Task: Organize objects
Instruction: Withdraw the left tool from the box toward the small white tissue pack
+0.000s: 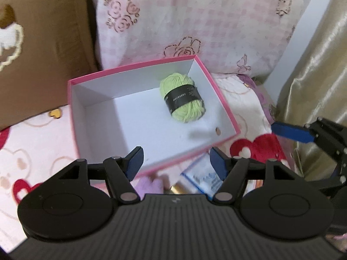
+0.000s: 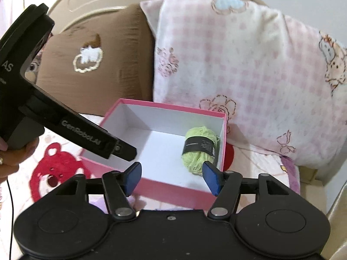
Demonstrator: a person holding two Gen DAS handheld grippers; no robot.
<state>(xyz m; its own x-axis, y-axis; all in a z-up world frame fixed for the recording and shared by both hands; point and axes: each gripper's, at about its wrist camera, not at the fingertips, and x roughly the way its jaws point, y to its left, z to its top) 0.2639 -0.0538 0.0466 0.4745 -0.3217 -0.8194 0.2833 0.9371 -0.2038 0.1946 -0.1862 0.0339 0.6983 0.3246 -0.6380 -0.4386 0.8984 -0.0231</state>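
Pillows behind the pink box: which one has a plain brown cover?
The left pillow, brown with a white embroidered motif. The pillow to its right is pink-and-white checked with cartoon prints, directly behind the box.

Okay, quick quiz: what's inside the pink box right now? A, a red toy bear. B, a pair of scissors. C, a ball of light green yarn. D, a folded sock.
C: the light green yarn with its dark paper band lies on the white floor of the pink box, near the box's right wall.
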